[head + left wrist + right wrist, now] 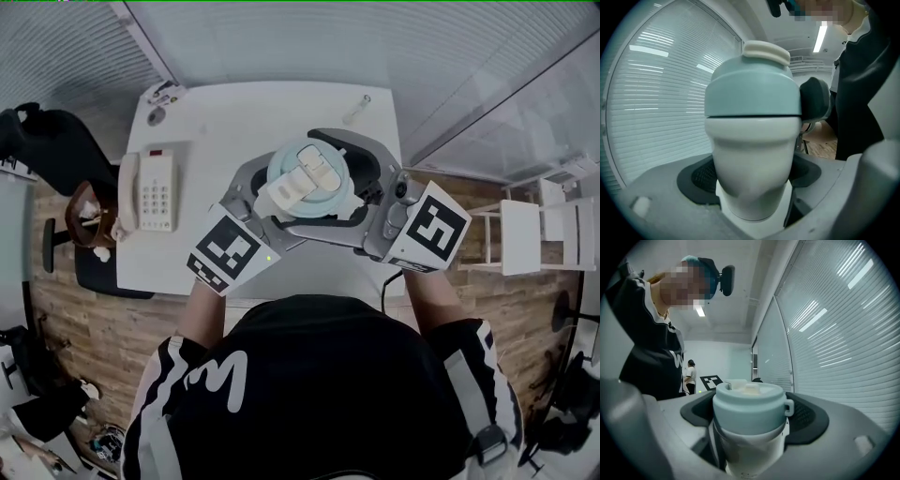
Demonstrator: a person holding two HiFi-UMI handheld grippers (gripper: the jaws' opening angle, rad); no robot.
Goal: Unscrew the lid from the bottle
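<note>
Left gripper (753, 180) clamps the white bottle (752, 145) while the right gripper (752, 414) grips its teal lid (309, 183).

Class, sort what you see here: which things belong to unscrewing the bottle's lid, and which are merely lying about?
Job: white rounded bottle; its pale blue round lid; left gripper on the bottle; right gripper round the lid.
Lying about: white desk telephone and small silvery object on the white table; black chair beside it.

Bottle (307, 183) between left gripper (752, 174), right gripper (752, 414); telephone (155, 192) left on table (246, 112).
</note>
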